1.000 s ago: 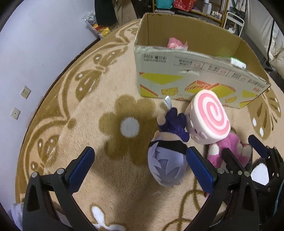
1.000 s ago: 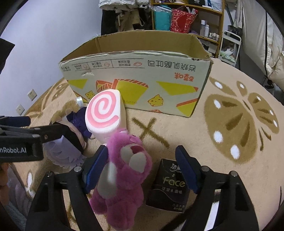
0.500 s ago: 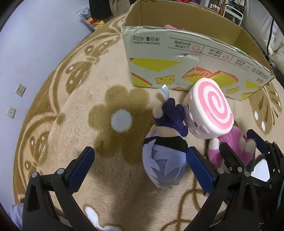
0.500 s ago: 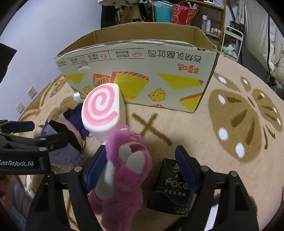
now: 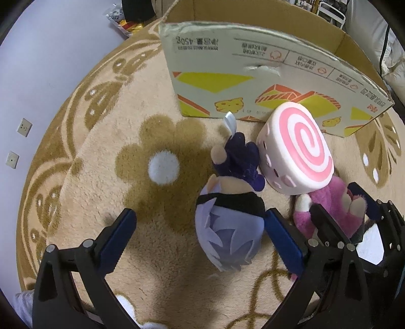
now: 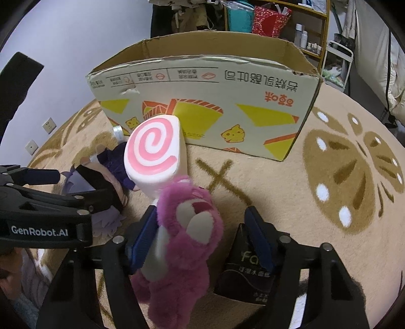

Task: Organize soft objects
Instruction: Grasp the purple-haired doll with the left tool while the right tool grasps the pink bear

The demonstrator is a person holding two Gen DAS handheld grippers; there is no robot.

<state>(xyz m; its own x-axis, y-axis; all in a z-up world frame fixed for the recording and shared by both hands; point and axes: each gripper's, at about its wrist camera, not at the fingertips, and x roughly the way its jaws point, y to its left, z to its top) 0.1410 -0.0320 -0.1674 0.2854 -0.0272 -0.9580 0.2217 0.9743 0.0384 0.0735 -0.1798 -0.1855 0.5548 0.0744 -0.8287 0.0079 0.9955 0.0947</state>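
Note:
A purple-haired plush doll [image 5: 230, 212] lies on the rug, its head between my left gripper's fingers near the right one. My left gripper [image 5: 200, 235] is open. A pink-and-white swirl cushion [image 5: 296, 149] stands beside the doll; it also shows in the right wrist view [image 6: 154, 157]. A pink plush bear [image 6: 184, 232] lies between the fingers of my right gripper [image 6: 200, 235], which is open around it, against its left finger. The bear [image 5: 331, 205] and right gripper [image 5: 341, 202] also show in the left wrist view. The open cardboard box [image 6: 210, 101] stands behind the toys.
A black tissue pack [image 6: 248, 273] lies under my right gripper's right finger. The beige patterned rug [image 5: 106, 157] covers the floor. A wall with sockets [image 5: 24, 126] is at the left. Shelves [image 6: 278, 20] stand behind the box.
Both grippers have moved forward and lower toward the toys and the box. The doll's head now sits further between my left fingers. Both grippers stay open.

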